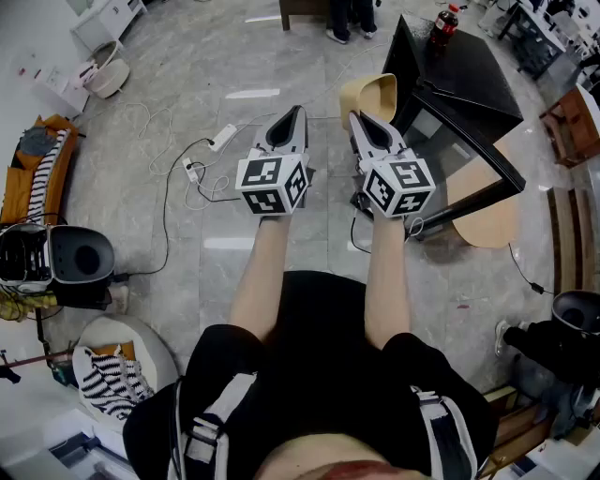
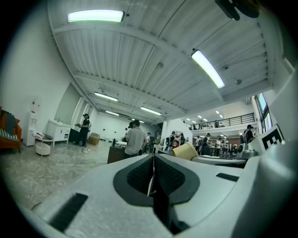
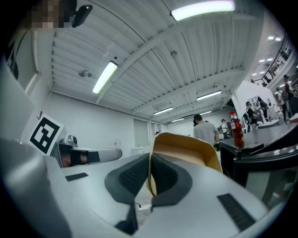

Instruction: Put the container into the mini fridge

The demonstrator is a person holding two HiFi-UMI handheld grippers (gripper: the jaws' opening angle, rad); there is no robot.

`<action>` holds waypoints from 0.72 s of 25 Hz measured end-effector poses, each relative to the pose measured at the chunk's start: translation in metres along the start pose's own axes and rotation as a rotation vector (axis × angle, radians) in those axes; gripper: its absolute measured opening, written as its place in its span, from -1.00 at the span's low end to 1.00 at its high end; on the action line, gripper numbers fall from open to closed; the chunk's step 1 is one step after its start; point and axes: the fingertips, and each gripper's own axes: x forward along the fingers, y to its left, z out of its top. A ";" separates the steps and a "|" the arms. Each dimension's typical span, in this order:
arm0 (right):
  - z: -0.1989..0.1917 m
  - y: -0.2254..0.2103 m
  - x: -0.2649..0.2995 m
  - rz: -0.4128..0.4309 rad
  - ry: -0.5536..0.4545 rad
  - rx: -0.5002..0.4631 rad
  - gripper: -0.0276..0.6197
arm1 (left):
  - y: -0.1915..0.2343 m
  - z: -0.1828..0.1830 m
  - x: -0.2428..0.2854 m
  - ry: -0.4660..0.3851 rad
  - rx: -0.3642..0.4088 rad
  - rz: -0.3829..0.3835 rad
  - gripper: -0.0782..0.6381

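Note:
A tan paper container [image 1: 370, 97] hangs above the floor, with my right gripper [image 1: 357, 116] shut on its rim. The right gripper view shows the rim pinched between the dark pads [image 3: 163, 175] and the container's [image 3: 186, 146] open side turned away. To its right stands the black mini fridge [image 1: 462, 80], its glass door [image 1: 469, 173] swung open toward me. On top of the fridge is a red bottle [image 1: 444, 25]. My left gripper [image 1: 295, 112] is beside the right one, shut with nothing in it; its pads [image 2: 139, 174] meet in the left gripper view.
A white power strip [image 1: 222, 138] and cables lie on the grey floor ahead left. A black bin [image 1: 82, 258] and an orange chair [image 1: 36, 169] are at the left. A round wooden board [image 1: 494, 223] lies under the fridge door. People stand at the far end.

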 end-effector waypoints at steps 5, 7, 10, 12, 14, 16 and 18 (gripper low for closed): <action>0.000 -0.025 0.006 -0.011 -0.004 0.018 -0.86 | -0.010 -0.006 0.017 -0.001 0.004 -0.001 -0.75; 0.002 -0.029 0.010 -0.003 -0.008 0.024 -0.86 | -0.008 -0.003 0.023 0.001 0.010 0.003 -0.75; 0.005 -0.031 0.020 0.019 -0.011 0.035 -0.86 | -0.004 0.002 0.030 0.000 0.016 0.013 -0.75; 0.003 -0.032 0.029 0.037 -0.006 0.036 -0.86 | 0.001 0.003 0.036 -0.001 0.018 0.024 -0.75; 0.000 -0.035 0.039 0.051 0.000 0.038 -0.86 | 0.008 0.001 0.043 0.002 0.019 0.036 -0.75; -0.004 -0.039 0.052 0.063 0.007 0.039 -0.86 | 0.017 -0.003 0.052 0.007 0.015 0.048 -0.75; -0.010 -0.043 0.066 0.071 0.016 0.042 -0.86 | 0.029 -0.008 0.062 0.015 0.009 0.063 -0.76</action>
